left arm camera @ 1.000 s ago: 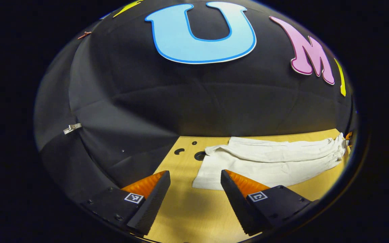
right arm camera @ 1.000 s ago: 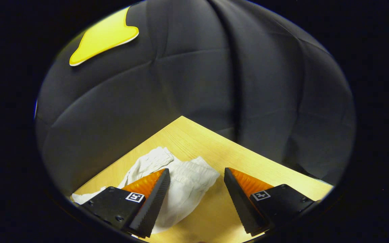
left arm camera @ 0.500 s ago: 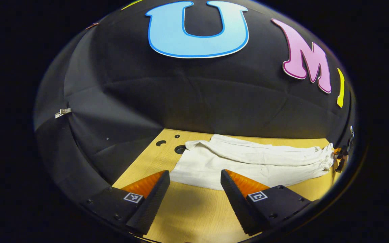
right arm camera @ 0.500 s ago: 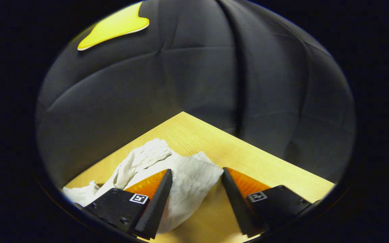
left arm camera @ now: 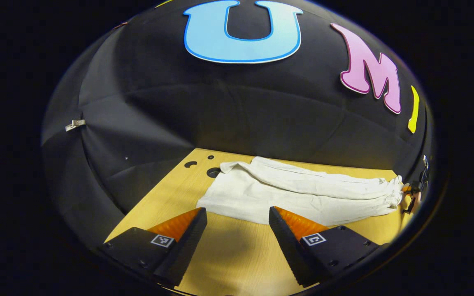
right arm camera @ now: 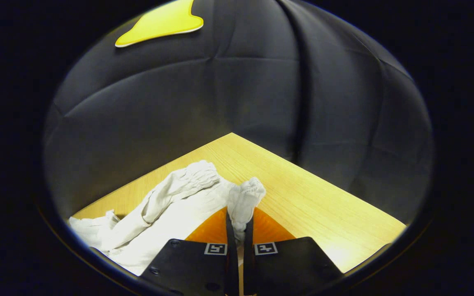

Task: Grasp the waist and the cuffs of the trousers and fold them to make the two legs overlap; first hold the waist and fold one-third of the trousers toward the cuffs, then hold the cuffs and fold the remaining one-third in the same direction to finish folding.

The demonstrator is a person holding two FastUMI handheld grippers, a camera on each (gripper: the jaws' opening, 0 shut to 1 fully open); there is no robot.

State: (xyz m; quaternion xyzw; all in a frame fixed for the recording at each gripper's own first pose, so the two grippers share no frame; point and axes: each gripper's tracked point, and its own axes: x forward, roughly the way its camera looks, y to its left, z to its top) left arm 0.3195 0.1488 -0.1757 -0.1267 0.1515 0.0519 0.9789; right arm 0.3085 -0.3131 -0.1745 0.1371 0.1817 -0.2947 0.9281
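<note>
A black cloth wall encloses the booth; in front of it stands the wooden table (left arm camera: 228, 255), with small holes near its far left corner. We find the white trousers (left arm camera: 303, 195) lying lengthwise across the far half of the table, the two legs side by side and partly apart, not yet overlapped. We judge the task to be at its first step: no fold is made, and all three folds remain. The fabric is thin, creased, and gathered at the right end. The right gripper (right arm camera: 238, 230) is closed on that gathered end, both fingers pinching the cloth. The left gripper (left arm camera: 237, 224) is wide open, empty, near the trousers' left end.
</note>
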